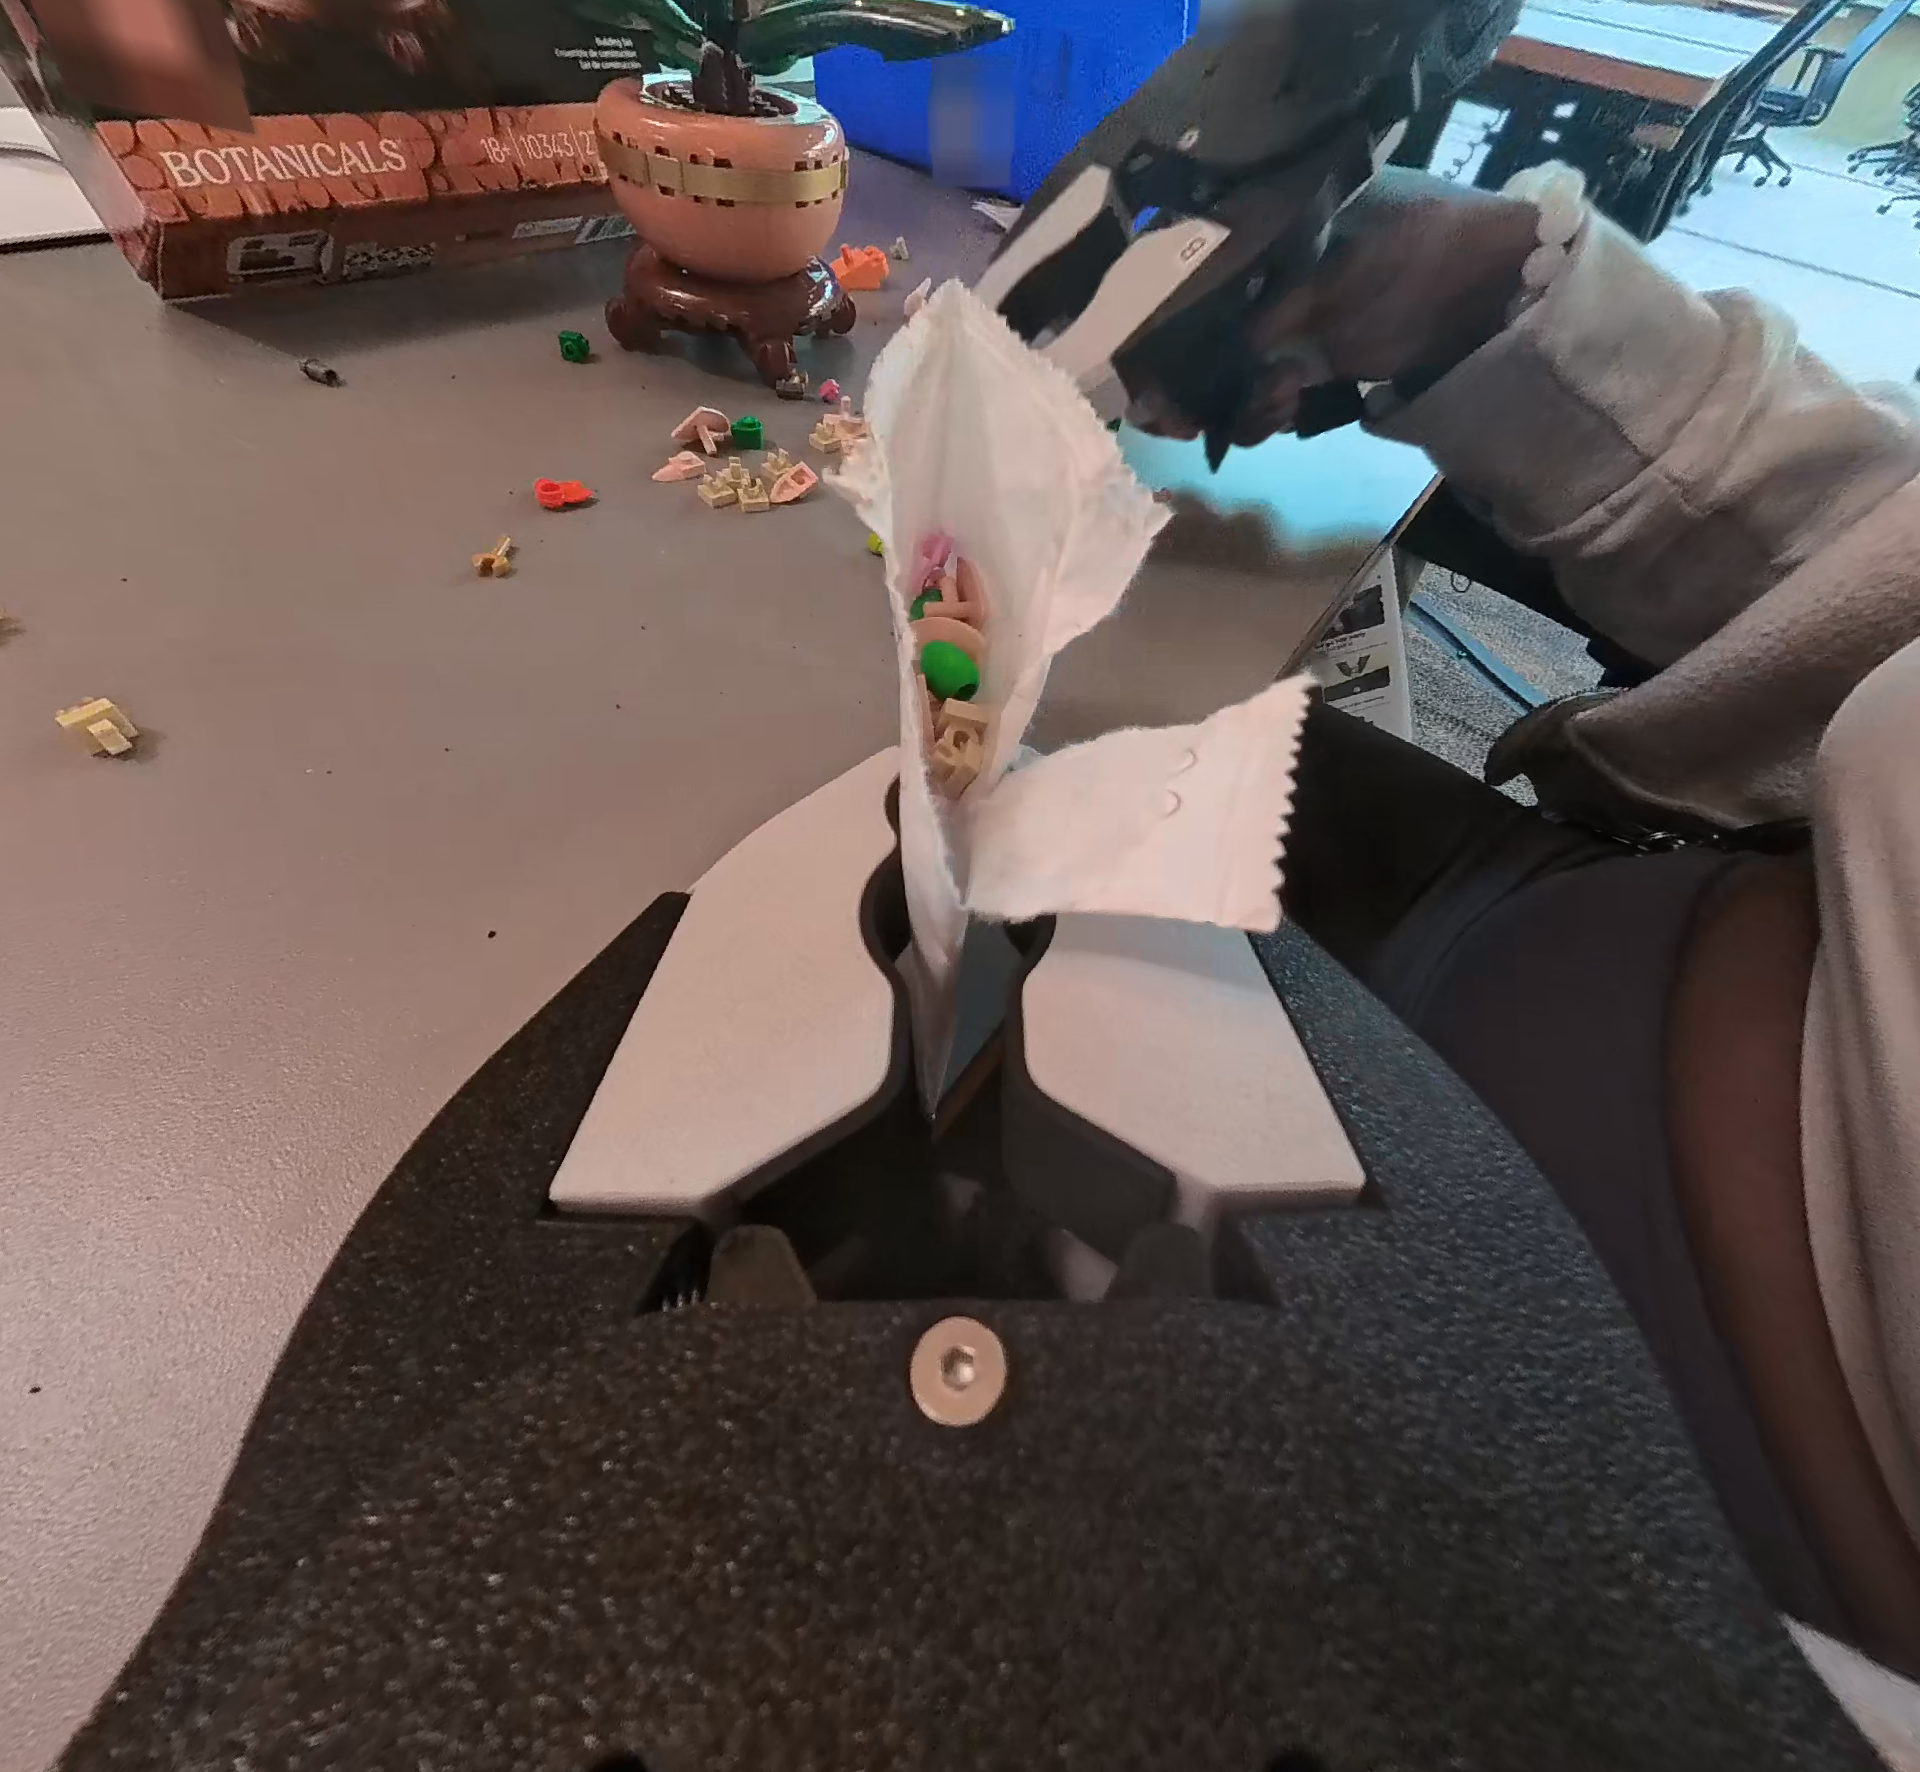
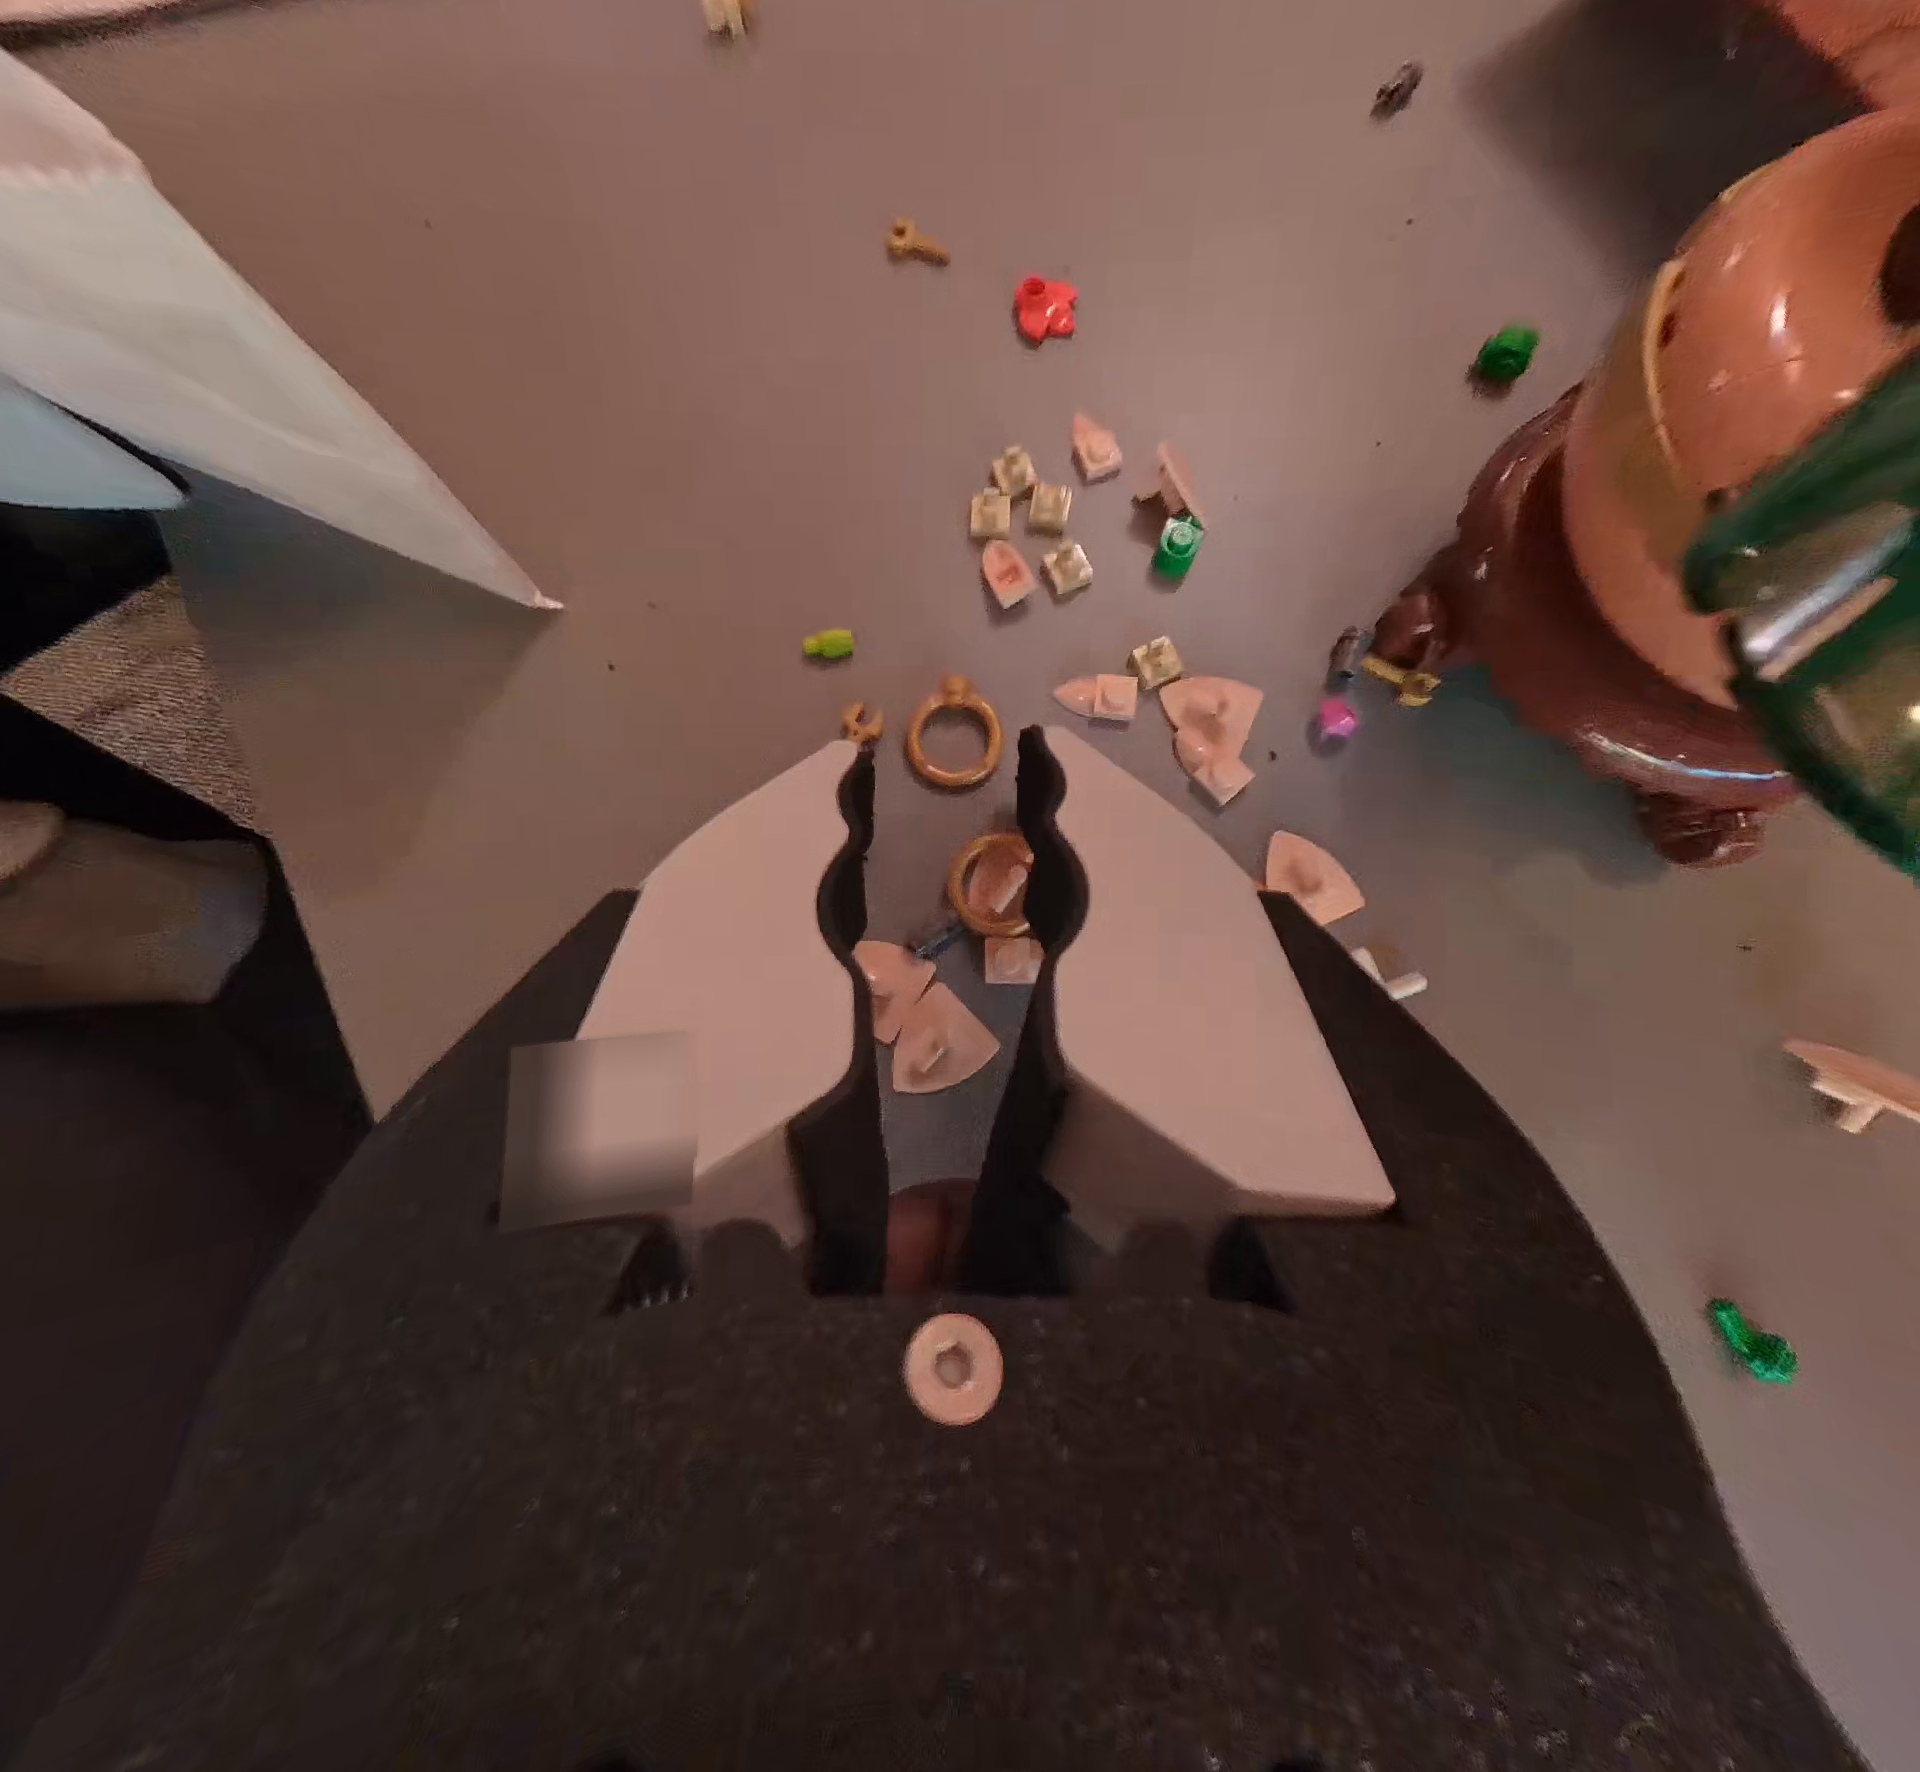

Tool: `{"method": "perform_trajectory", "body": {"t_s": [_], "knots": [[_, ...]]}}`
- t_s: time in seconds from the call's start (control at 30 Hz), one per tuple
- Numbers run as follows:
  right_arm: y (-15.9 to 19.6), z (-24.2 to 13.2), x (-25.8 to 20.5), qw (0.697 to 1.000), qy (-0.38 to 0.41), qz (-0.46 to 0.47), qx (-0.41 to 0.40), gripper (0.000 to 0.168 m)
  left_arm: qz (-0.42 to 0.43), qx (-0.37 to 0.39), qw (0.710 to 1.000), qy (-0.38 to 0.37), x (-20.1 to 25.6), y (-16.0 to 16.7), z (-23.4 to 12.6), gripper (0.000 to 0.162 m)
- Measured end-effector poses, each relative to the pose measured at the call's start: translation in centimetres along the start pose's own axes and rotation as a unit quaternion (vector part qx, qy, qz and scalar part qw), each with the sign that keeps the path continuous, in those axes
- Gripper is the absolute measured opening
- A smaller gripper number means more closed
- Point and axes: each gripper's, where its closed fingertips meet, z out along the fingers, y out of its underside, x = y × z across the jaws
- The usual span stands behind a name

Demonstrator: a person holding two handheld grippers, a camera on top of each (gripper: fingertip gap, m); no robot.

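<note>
1. The left gripper (image 1: 961,875) is speckled black with pale grey fingers (image 1: 748,1026), and the torn paper bag (image 1: 997,496) it pinches is plain white with zigzag edges.
2. Inside that bag the little bricks (image 1: 951,673) are tan, peachy pink and bright green.
3. The table (image 1: 312,839) is flat grey all over.
4. Ahead and to the left of the left gripper there's a terracotta-pink pot (image 1: 722,195) with a gold band, a dark brown base and dark green leaves.
5. Right at the right gripper (image 2: 945,751) tips sits a gold ring (image 2: 954,746), with a second gold ring (image 2: 992,881) between its fingers.
6. Farther ahead of the right gripper lie a red piece (image 2: 1044,307) and a lime green piece (image 2: 828,645).
</note>
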Motion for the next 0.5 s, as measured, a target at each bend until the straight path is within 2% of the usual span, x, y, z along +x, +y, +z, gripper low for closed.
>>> {"method": "perform_trajectory", "body": {"t_s": [0.1, 0.17, 0.23, 0.5], "knots": [[0.2, 0.9, 0.7, 1.0, 0.015, -0.007, -0.014, 0.029, -0.001, 0.001, 1.0, 0.001, 0.0, 0.0, 0.0, 0.011], [0.1, 1.3, 0.6, 1.0, -0.003, 0.004, -0.019, 0.029, -0.002, 0.002, 1.0, 0.002, 0.0, 0.0, 0.0, 0.011], [0.1, 1.3, 0.4, 1.0, -0.017, 0.01, -0.023, 0.019, -0.002, 0.003, 1.0, 0.002, 0.0, -0.1, -0.1, 0.011], [-0.2, 0.9, 0.4, 0.999, -0.029, 0.019, -0.011, 0.017, -0.003, 0.006, 1.0, 0.003, 0.0, -0.1, 0.0, 0.011]]}}
